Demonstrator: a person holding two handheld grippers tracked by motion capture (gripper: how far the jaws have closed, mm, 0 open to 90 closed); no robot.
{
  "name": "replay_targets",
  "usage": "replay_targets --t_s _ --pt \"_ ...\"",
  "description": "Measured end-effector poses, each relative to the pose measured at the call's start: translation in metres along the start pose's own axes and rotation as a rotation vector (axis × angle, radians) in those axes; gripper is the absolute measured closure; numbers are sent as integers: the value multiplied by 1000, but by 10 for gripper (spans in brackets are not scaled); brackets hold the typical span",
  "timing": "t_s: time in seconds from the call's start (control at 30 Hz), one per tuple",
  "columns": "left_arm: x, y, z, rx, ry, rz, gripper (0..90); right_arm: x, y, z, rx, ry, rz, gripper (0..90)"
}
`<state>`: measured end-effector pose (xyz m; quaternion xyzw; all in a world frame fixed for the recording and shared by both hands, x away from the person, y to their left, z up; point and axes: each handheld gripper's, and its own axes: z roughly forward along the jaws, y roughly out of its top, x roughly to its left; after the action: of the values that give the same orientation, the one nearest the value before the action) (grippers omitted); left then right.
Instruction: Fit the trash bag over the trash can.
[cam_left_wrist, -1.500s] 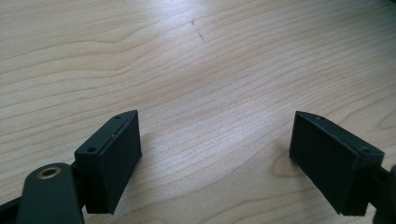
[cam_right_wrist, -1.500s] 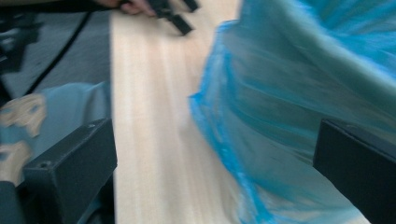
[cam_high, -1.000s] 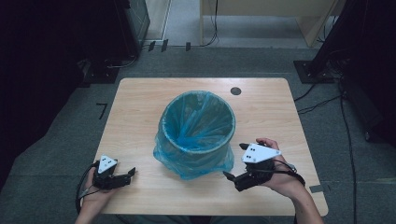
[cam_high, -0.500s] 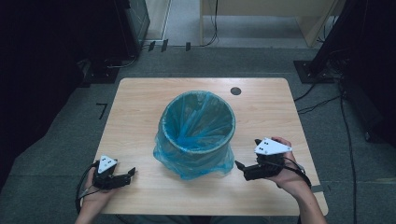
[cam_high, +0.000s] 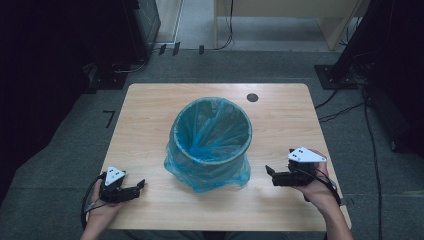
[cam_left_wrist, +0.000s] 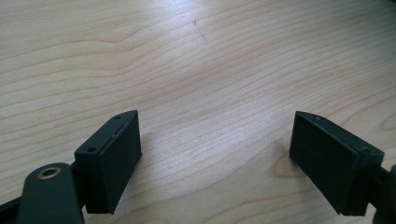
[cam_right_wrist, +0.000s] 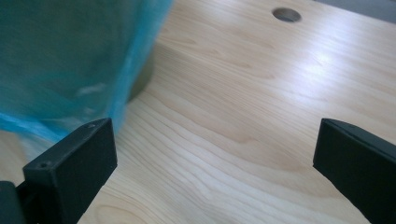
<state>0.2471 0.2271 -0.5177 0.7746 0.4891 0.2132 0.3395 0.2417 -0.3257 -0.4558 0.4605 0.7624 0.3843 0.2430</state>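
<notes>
Nearest the person, the left tool rests low at the front left corner of the wooden worktop, its jaws spread wide apart over bare wood grain with nothing between them. The right tool sits at the front right, jaws likewise wide apart and empty, pointing toward the bin and close beside its bag without touching it. The bin stands upright in the middle of the worktop, lined with a blue plastic bag that drapes over its rim and down its sides. Beyond it, a small round hole marks the far edge. No readable writing or labels appear anywhere.
</notes>
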Motion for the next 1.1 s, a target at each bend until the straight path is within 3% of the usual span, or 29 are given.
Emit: replay_targets --t_s 0.47,1.1 --pt "0 0 0 0 4 -2 163 -22 -34 1 75 -110 85 0" --pt "0 0 0 0 6 -6 163 -38 -68 -8 155 -172 138 0"
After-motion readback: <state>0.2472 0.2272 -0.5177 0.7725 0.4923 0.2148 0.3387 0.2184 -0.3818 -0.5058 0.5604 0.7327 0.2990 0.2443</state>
